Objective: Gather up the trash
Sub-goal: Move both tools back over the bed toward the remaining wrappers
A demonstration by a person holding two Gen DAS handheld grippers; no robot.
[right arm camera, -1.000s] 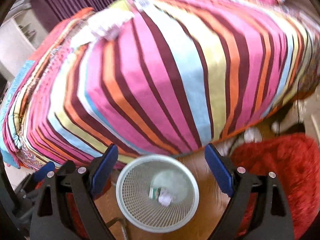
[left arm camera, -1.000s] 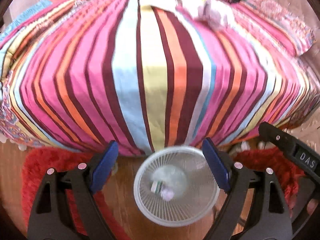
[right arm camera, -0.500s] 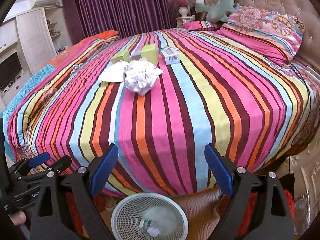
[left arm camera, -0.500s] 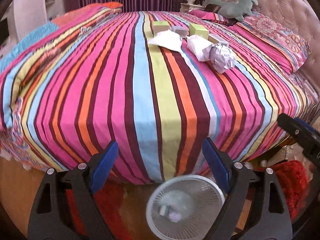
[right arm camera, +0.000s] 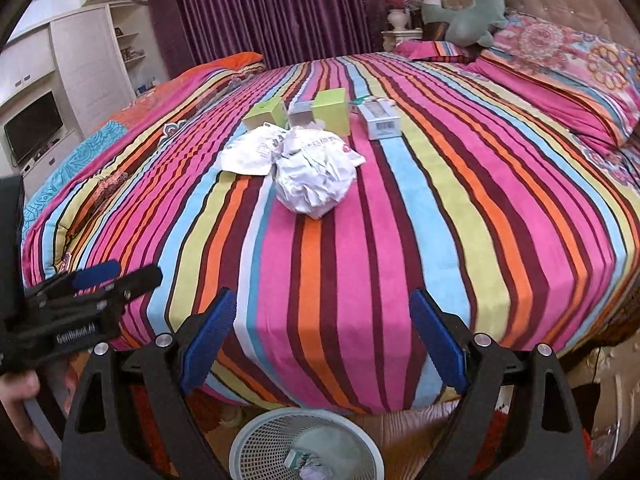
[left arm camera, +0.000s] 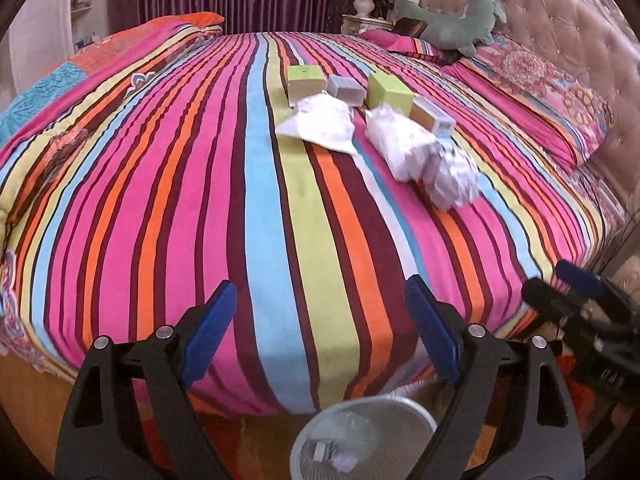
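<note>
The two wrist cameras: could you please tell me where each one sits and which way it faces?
Left wrist: on the left tool, jaws open, facing across the striped bed; the right tool shows at right.
Right wrist: on the right tool, jaws open, same direction; the left tool and a hand show at left.
Shared: crumpled paper, boxes, basket.

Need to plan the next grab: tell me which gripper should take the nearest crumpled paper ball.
Right, probably. The crumpled paper ball lies straight ahead of the open right gripper; from the open left gripper it sits off to the right.
</note>
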